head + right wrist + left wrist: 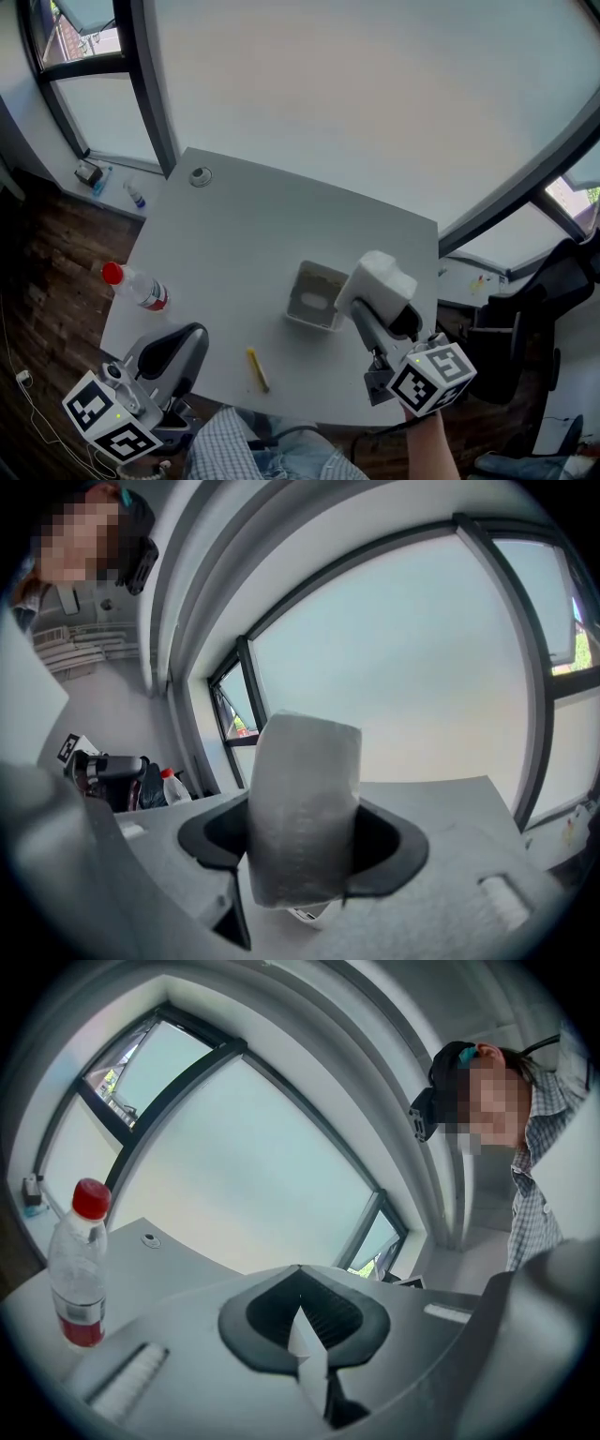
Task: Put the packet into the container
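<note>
White packet point(382, 277), gripped by right claw point(373, 298), hangs over the container point(306, 281), poised for dropping in; left claw point(190, 339) sits closed, empty.

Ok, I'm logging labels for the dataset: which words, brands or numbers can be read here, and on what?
No text can be read anywhere.
On the bottle: a red label band, print too blurred to read.
On the packet: plain white, no print shows.
On the marker cubes: black-and-white square codes only, no letters or numbers.
</note>
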